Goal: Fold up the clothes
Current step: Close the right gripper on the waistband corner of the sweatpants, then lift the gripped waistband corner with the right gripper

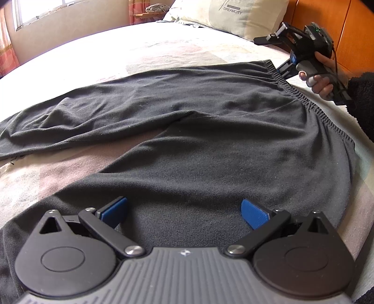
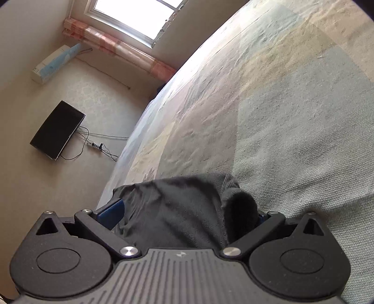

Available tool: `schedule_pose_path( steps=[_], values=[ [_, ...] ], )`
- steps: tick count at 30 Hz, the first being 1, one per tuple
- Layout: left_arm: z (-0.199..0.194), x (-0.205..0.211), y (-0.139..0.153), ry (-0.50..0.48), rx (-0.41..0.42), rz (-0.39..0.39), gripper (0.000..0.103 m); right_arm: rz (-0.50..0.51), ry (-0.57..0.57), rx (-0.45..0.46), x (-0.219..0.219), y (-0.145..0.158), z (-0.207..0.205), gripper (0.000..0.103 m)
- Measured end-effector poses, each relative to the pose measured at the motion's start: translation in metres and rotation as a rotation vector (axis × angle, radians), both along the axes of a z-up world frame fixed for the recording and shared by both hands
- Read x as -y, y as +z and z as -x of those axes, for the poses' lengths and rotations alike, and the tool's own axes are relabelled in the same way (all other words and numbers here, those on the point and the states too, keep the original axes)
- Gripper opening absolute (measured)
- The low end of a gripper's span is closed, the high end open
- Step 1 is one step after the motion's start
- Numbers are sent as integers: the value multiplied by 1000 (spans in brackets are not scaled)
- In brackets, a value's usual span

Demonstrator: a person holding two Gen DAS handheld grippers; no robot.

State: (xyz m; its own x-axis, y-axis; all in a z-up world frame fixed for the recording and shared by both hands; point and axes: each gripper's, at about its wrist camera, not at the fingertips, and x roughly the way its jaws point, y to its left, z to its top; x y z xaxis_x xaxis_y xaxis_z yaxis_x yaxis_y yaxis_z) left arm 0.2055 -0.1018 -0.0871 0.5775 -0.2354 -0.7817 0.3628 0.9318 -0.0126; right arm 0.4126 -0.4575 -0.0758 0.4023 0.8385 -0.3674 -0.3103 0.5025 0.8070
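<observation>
A pair of black trousers [image 1: 191,131] lies spread flat on the bed, its elastic waistband [image 1: 301,95] at the right and the legs running left. My left gripper [image 1: 184,210] hovers open just above the near leg, blue pads wide apart with nothing between them. A hand holds my right gripper [image 1: 286,67] at the far corner of the waistband. In the right wrist view, a bunched fold of the trousers [image 2: 177,210] sits between the right gripper's [image 2: 187,215] widely spread fingers. The fabric covers its right finger, and only the left blue pad [image 2: 111,212] shows.
The bed cover [image 1: 163,51] is pale and patterned. A pillow [image 1: 233,16] lies at the head, against an orange wooden headboard [image 1: 355,35]. Beyond the bed's far edge are a wall with a window [image 2: 138,14], a dark screen [image 2: 57,129] and cables.
</observation>
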Motion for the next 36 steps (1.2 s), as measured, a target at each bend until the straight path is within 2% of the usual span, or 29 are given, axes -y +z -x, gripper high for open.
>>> schedule_pose_path(
  steps=[4, 7, 13, 16, 17, 18, 20, 21, 23, 25, 26, 27, 28, 29, 31, 32, 33, 34, 36],
  values=[
    [-1, 0, 0, -2, 0, 1, 102, -44, 43, 25, 12, -3, 18, 103],
    [-1, -1, 0, -3, 0, 2, 102, -82, 80, 3, 15, -3, 28, 103],
    [-2, 0, 0, -1, -5, 0, 102, -12, 64, 1, 1, 0, 5, 103],
    [-1, -1, 0, -3, -5, 4, 102, 30, 81, 26, -1, -1, 2, 98],
    [-1, -2, 0, -4, -5, 5, 102, 33, 83, 35, 2, -3, 4, 90],
    [-1, -2, 1, -6, -5, 6, 102, 30, 74, 41, 10, -6, 6, 76],
    [0, -4, 1, -12, -4, 8, 102, -53, 26, 4, 33, -19, 6, 58],
    [1, -5, 1, -14, -3, 9, 102, -95, 5, -19, 39, -23, 6, 55],
    [1, -6, 1, -18, -3, 10, 102, -175, -37, -64, 51, -30, 4, 56],
    [1, -6, 0, -15, -2, 12, 102, -49, -6, -29, 32, -17, 6, 61],
    [1, -5, 0, -13, -1, 11, 102, 15, 21, -10, 20, -11, 7, 69],
    [1, -4, 0, -11, 1, 8, 102, 31, 44, -8, 12, -8, 5, 76],
    [1, -4, 0, -9, 2, 6, 102, 27, 57, -14, 6, -6, 3, 79],
    [1, -3, 0, -7, 2, 5, 102, 16, 69, -17, 3, -6, 0, 80],
    [2, -3, -1, -6, 2, 7, 102, 5, 64, -7, 3, -9, -1, 76],
    [2, -4, -1, -8, 2, 8, 102, 0, 62, -2, 3, -11, -1, 69],
    [2, -4, -1, -9, 1, 8, 102, -5, 52, -4, 8, -14, -1, 56],
    [2, -4, -1, -9, 0, 9, 102, -17, 35, -18, 16, -20, -2, 48],
    [2, -4, -1, -10, 1, 9, 102, -41, -1, -54, 30, -32, -4, 11]
  ],
)
